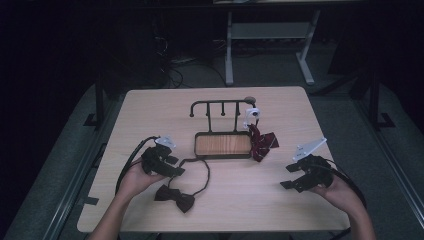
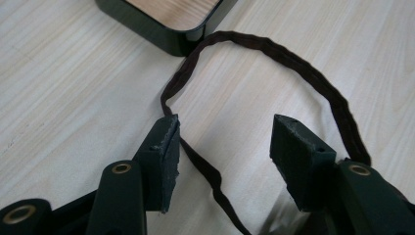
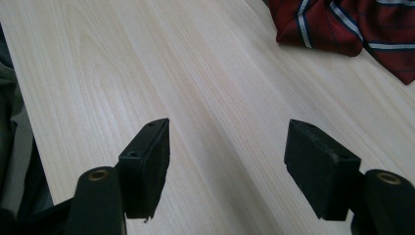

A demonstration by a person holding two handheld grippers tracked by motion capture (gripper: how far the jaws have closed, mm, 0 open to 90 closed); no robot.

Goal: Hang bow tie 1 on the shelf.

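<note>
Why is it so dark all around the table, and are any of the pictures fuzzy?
High view: the table is dimly lit and the room behind is almost black, so the dark bow tie looks grainy. Left gripper view: bright and sharp on the strap. Right gripper view: bright too, striped tie slightly soft.

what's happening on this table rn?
A person works with tongs in each hand. The left tongs straddle the strap of a dark bow tie lying on the table, jaws apart, not pinching it. The right tongs hover open over bare wood. A red striped bow tie lies by the hook stand.
</note>
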